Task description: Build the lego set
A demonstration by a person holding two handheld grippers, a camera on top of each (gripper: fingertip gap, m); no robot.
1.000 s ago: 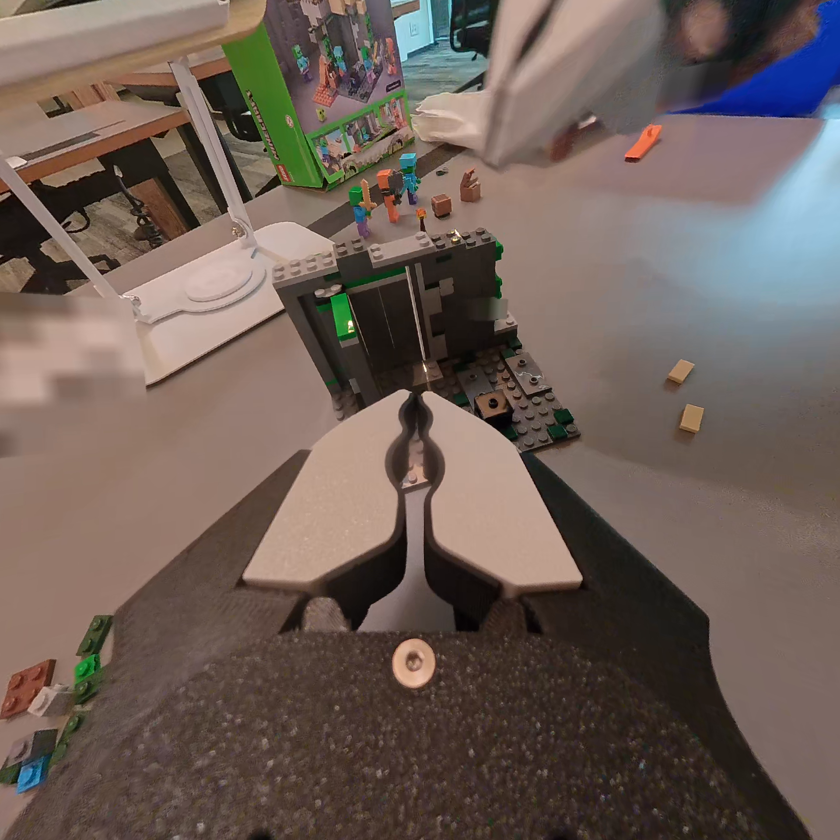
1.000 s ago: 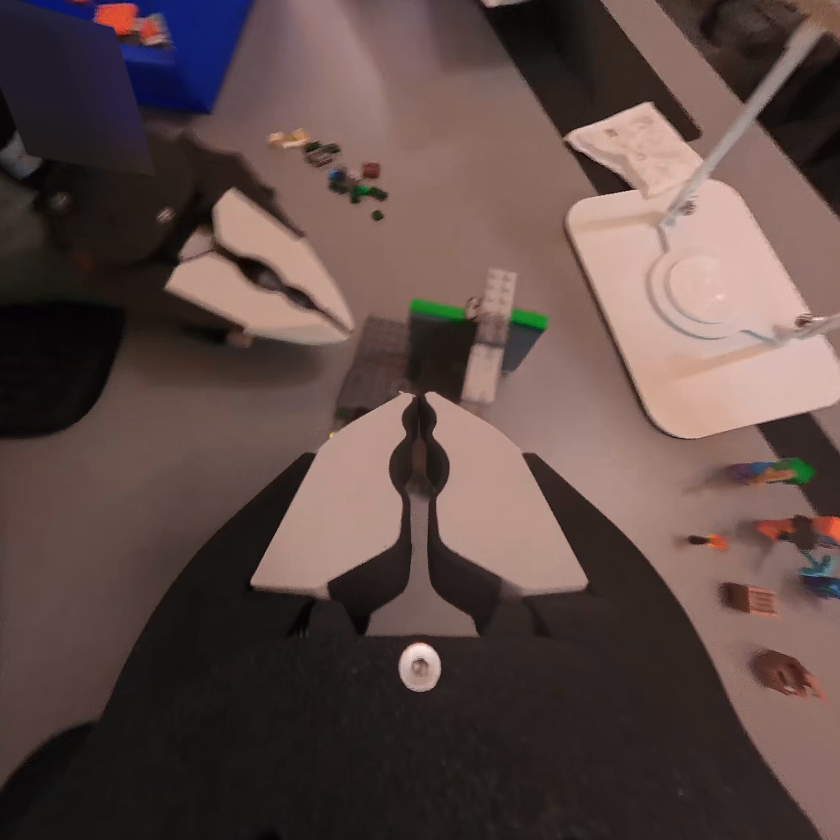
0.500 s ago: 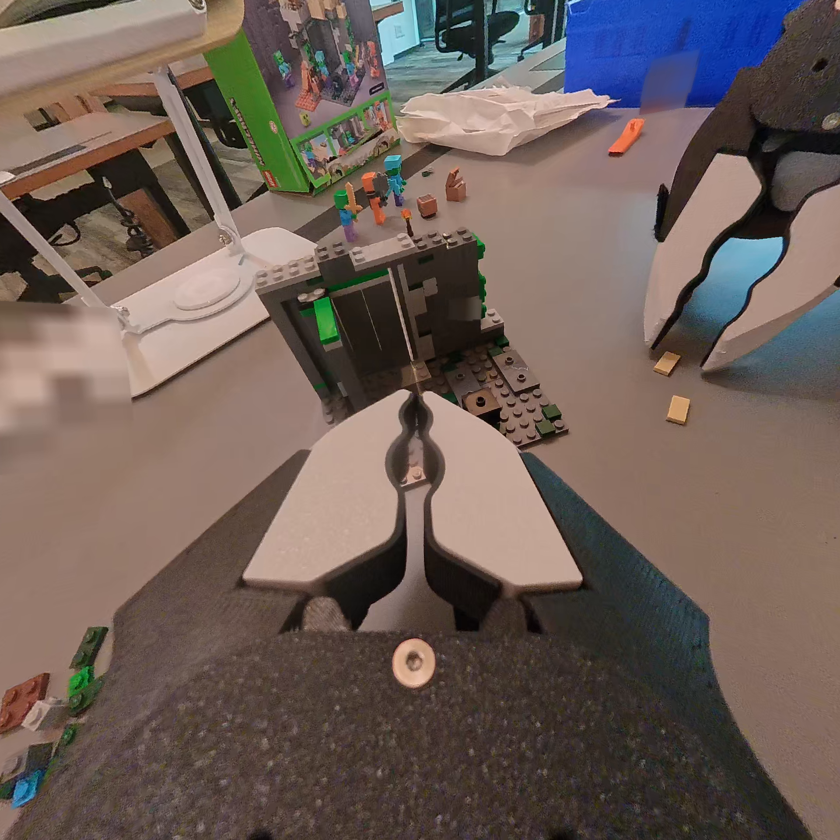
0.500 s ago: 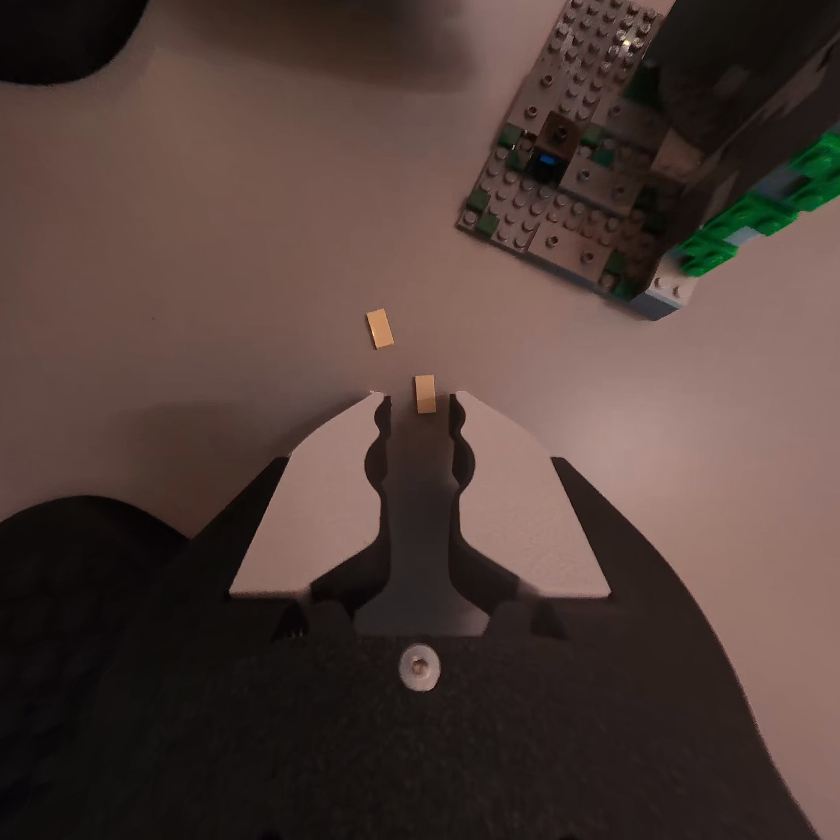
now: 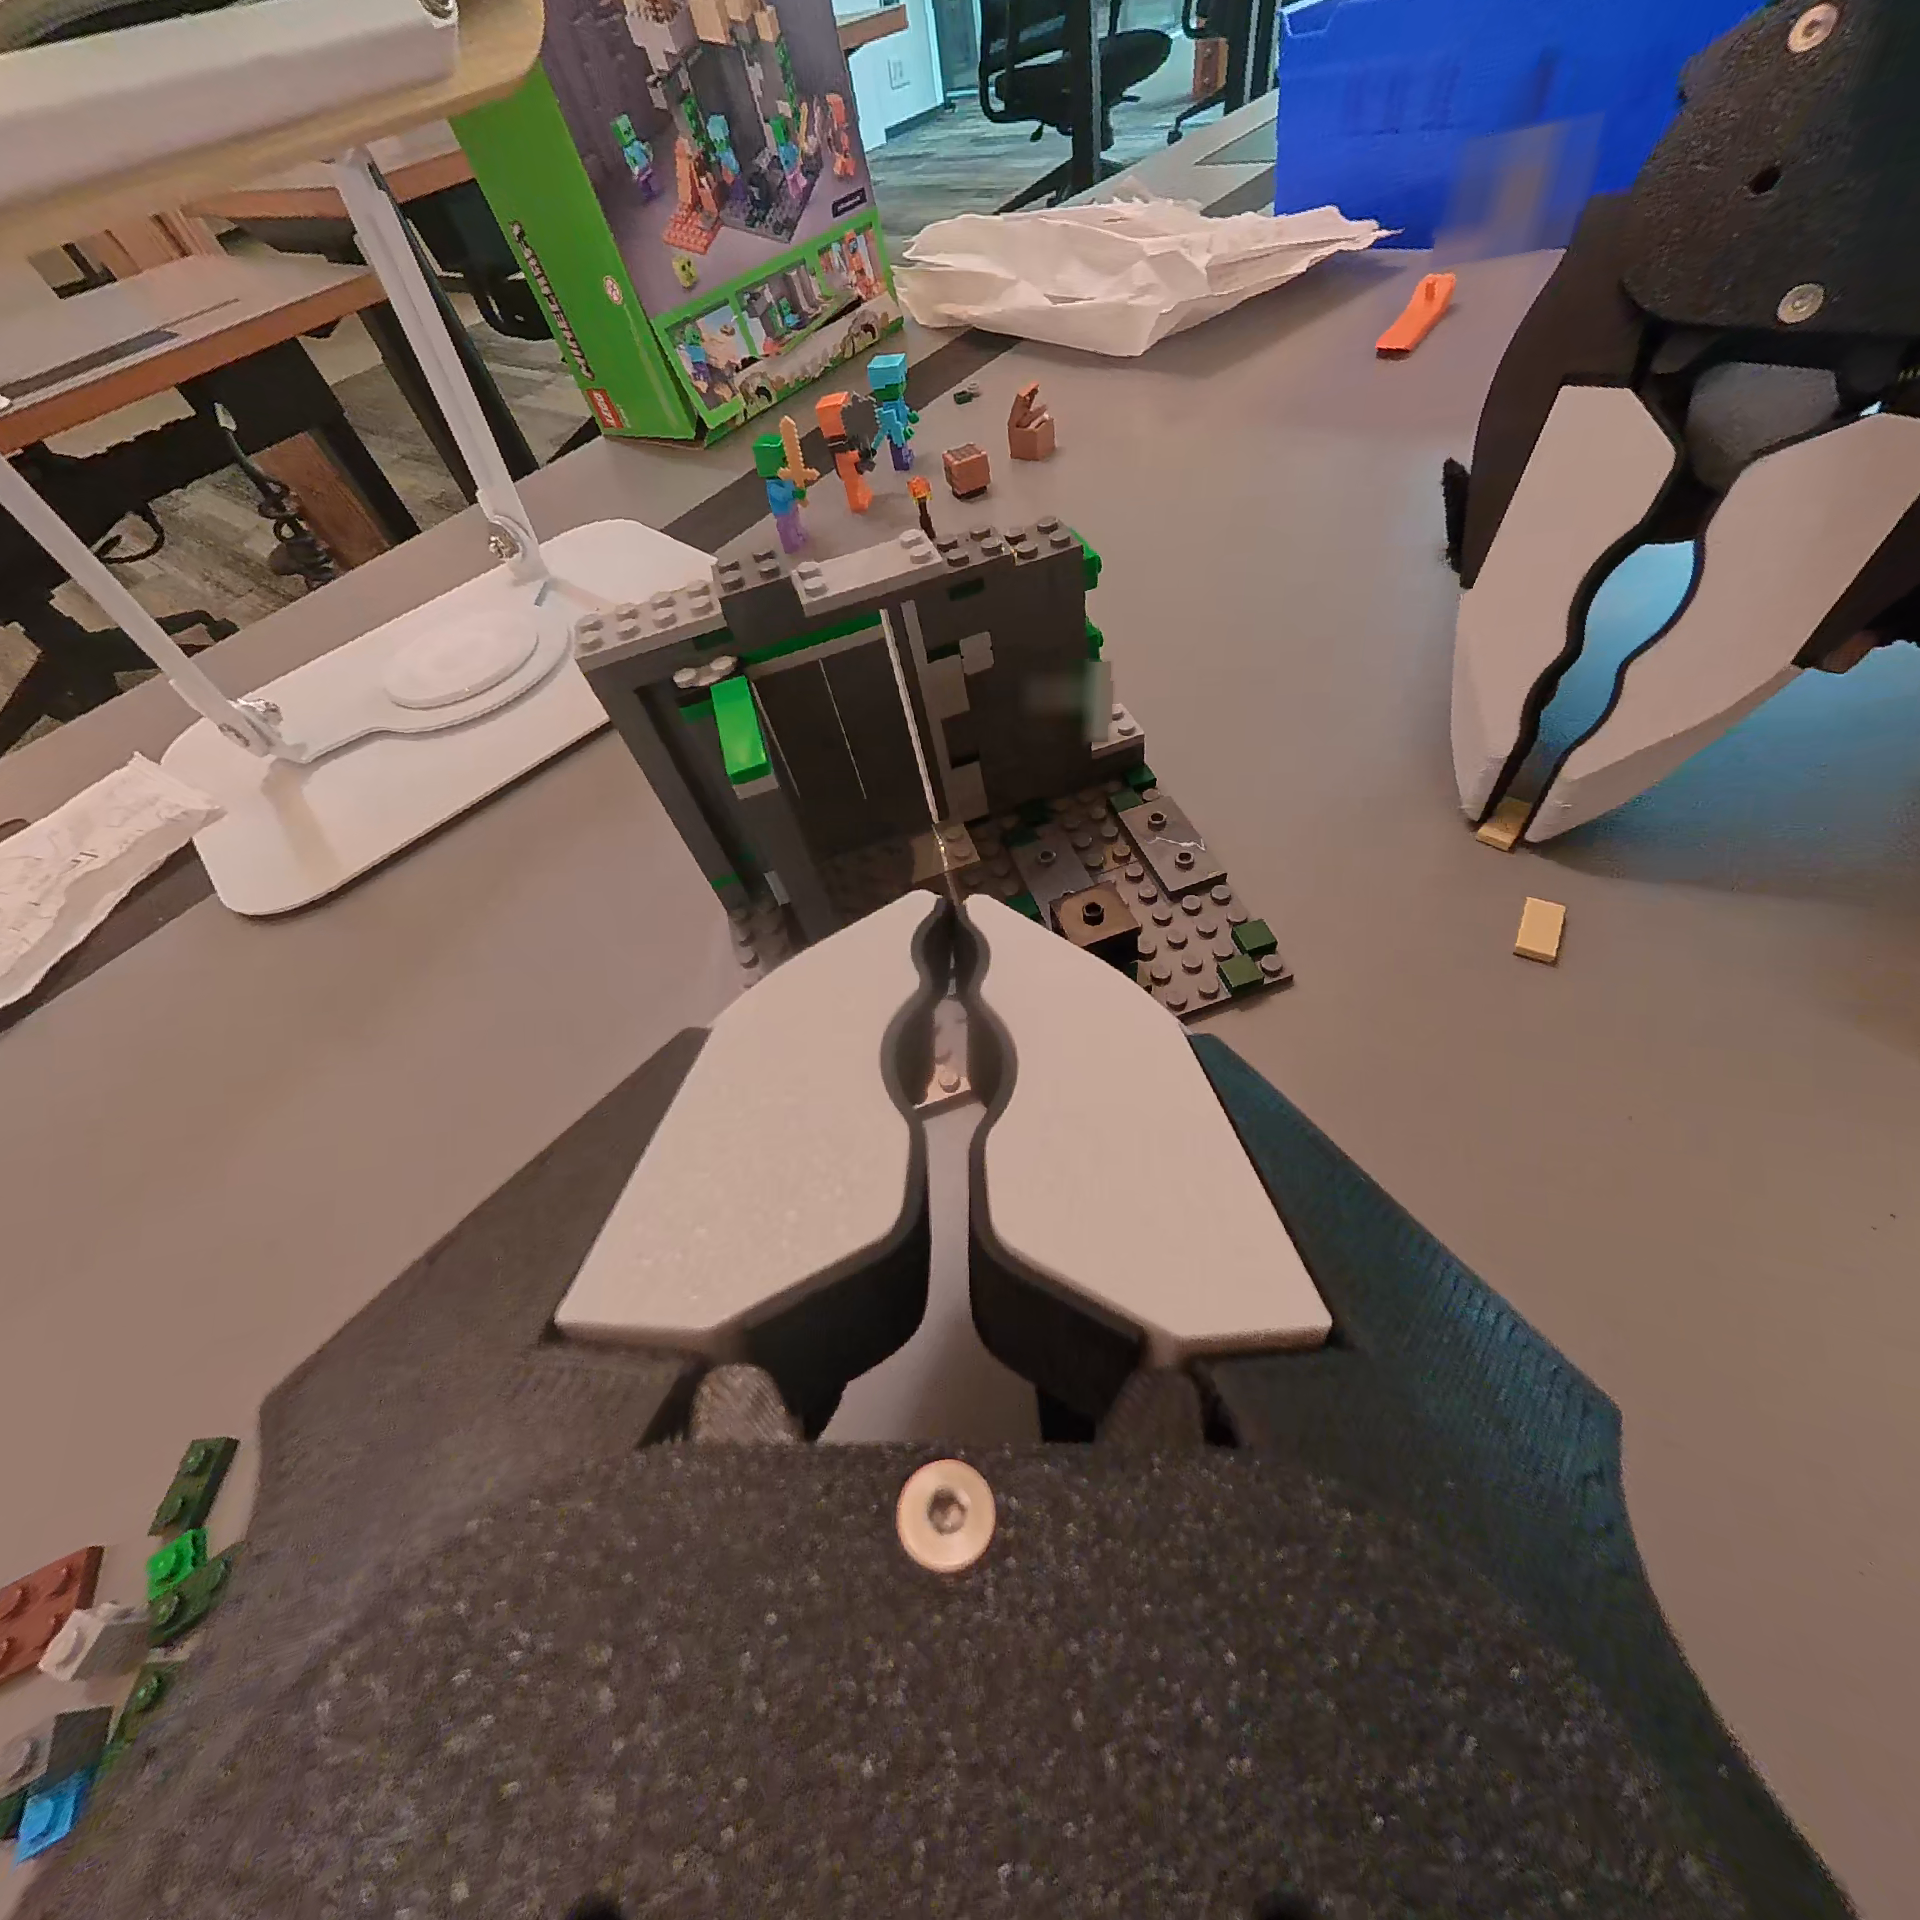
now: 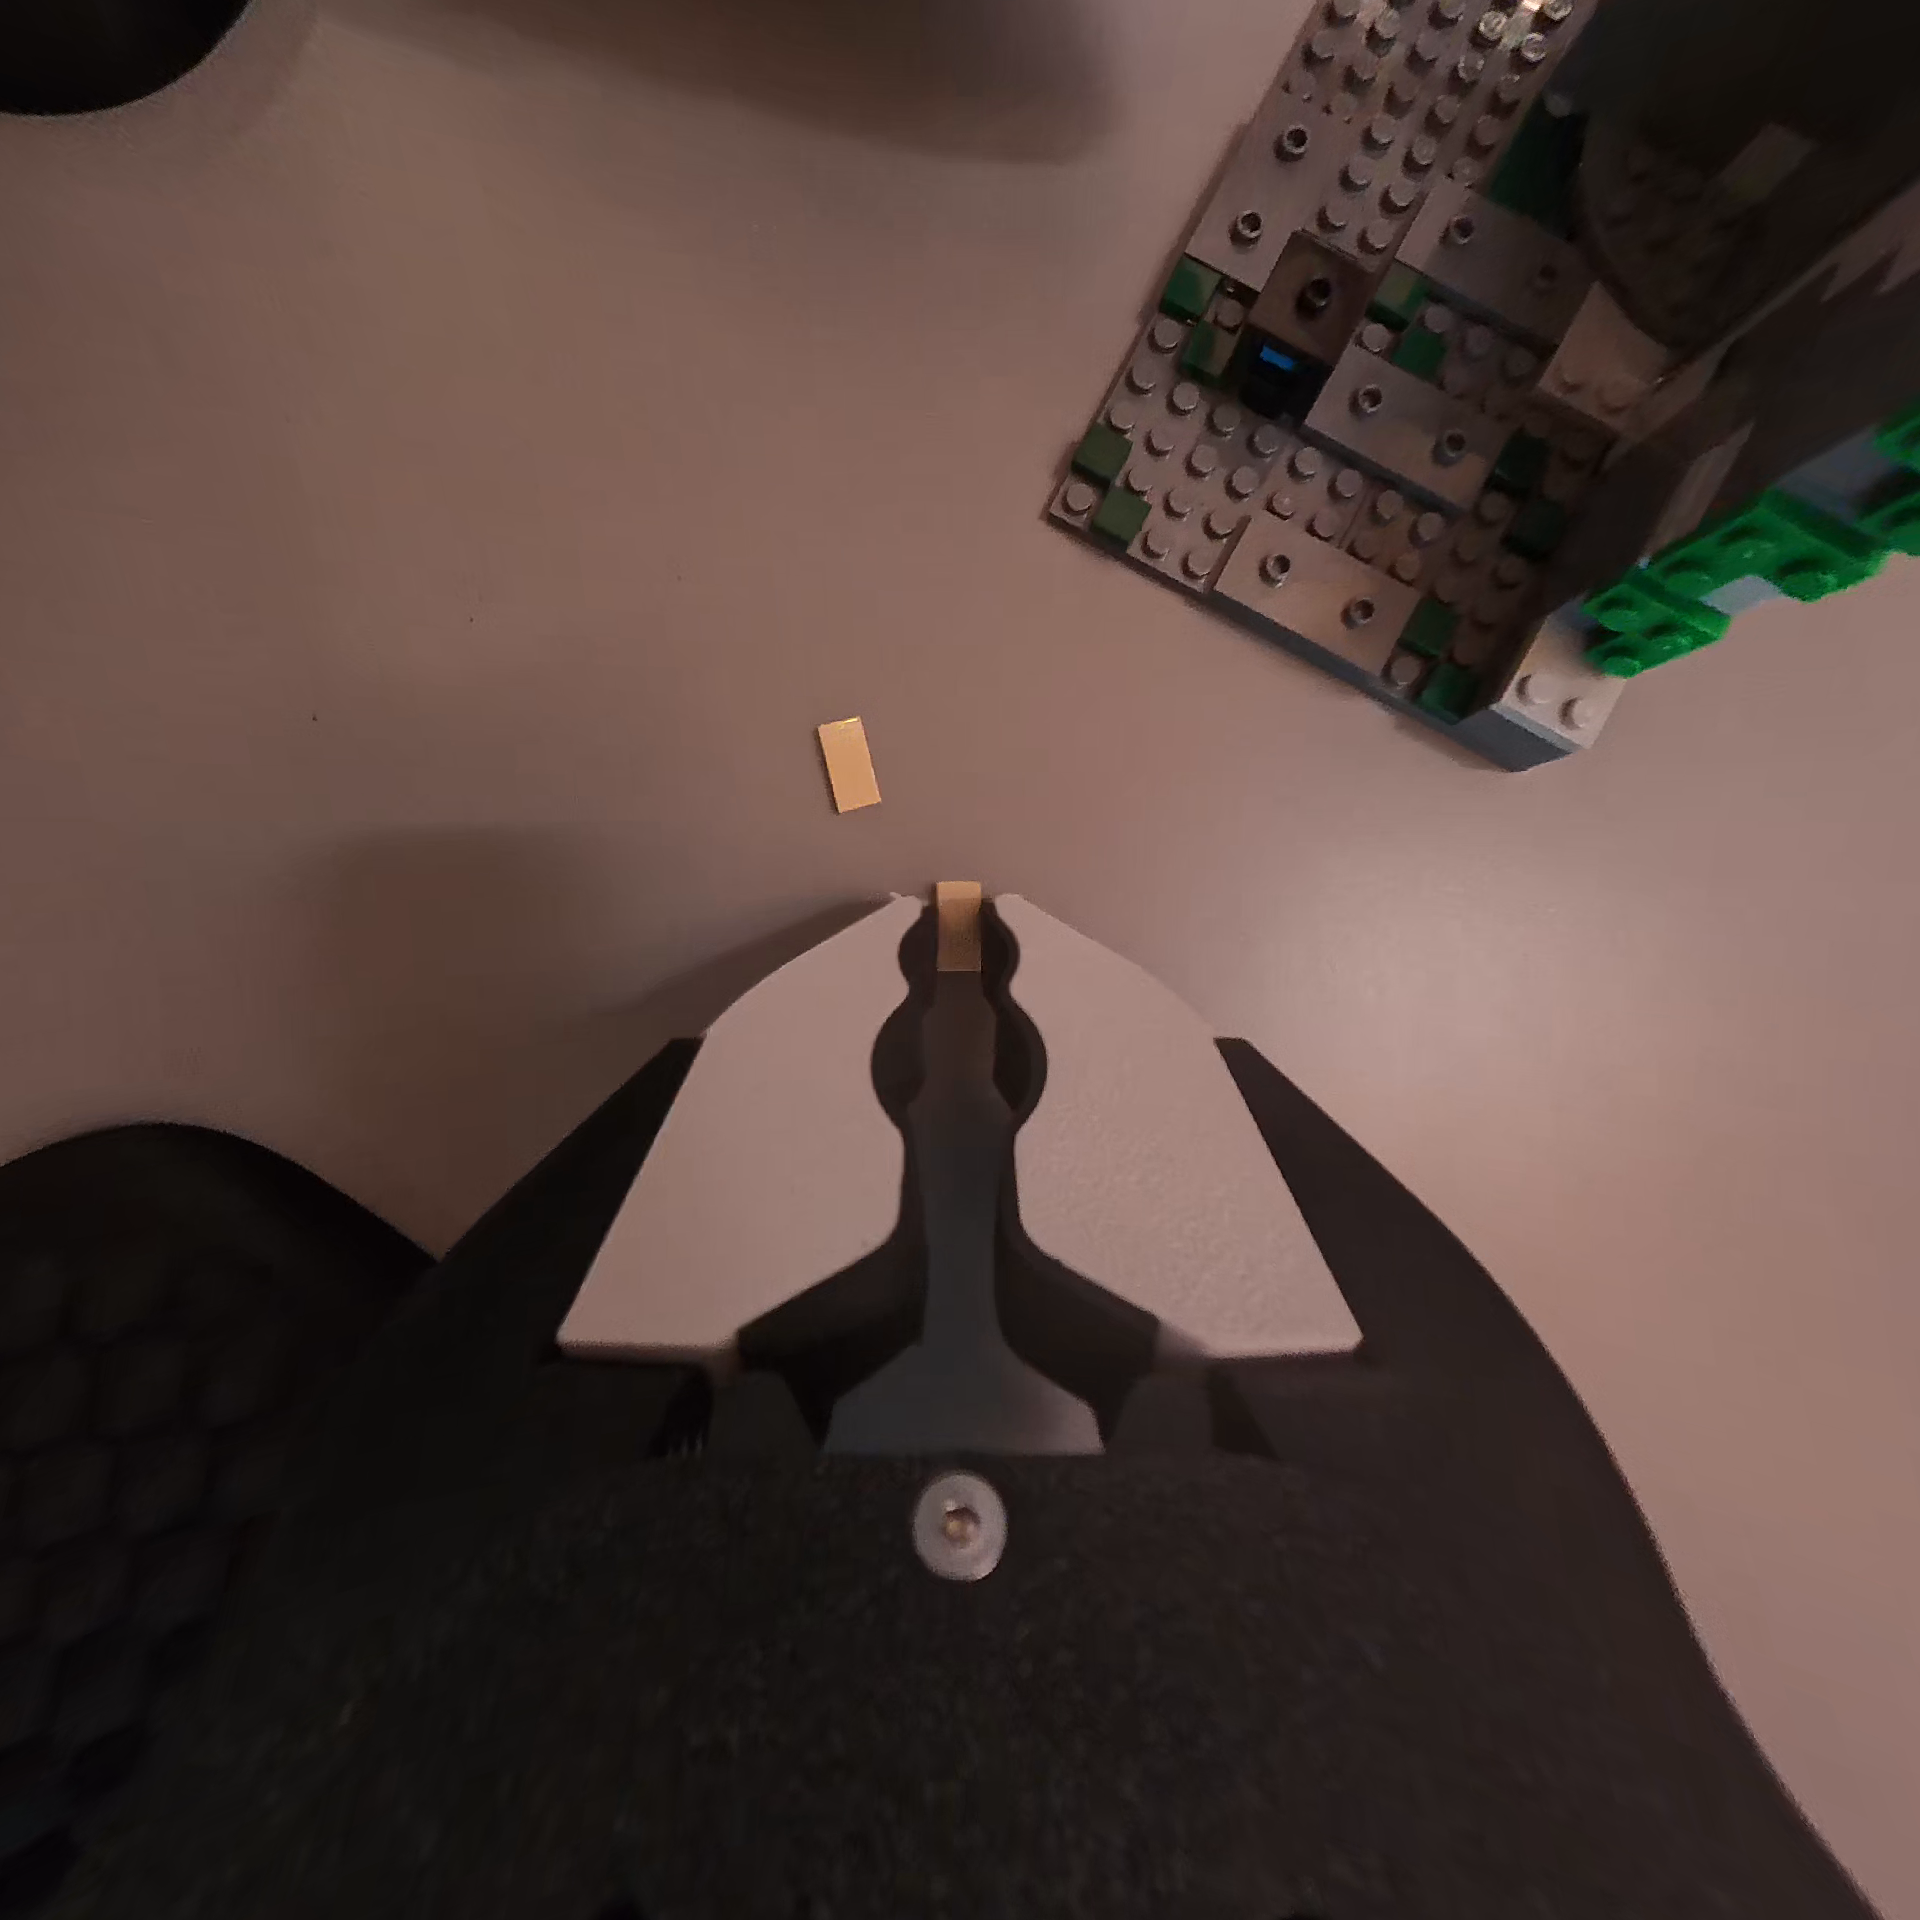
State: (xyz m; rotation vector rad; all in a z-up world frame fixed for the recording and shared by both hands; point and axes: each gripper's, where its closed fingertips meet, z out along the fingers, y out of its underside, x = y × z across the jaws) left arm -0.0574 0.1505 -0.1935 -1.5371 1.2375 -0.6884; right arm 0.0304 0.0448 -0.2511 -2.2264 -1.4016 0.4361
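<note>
The grey and green lego build (image 5: 883, 707) stands mid-table, and its studded baseplate (image 6: 1351, 416) shows at the upper right of the right wrist view. My left gripper (image 5: 951, 906) is shut just in front of the build, with a small grey studded piece (image 5: 945, 1081) in the gap between its jaws. My right gripper (image 6: 958, 902) points down at the table with its tips closed on a tan tile (image 6: 958, 925) that lies on the table. The right gripper (image 5: 1512, 821) also shows at the right of the left wrist view. A second tan tile (image 6: 849, 764) lies loose beside it.
Several minifigures (image 5: 842, 447) and small brown pieces stand behind the build, in front of the green set box (image 5: 707, 208). A white lamp base (image 5: 416, 727) sits at the left. White paper (image 5: 1122, 260), an orange tool (image 5: 1415, 312) and a blue bin (image 5: 1455, 104) lie behind. Loose bricks (image 5: 94, 1621) lie at the near left. Spacing between my two grippers at the tips: around 15 cm.
My right gripper swung over from above the build, came down open over the tan tiles and has closed its tips around one. My left gripper stayed shut near the build.
</note>
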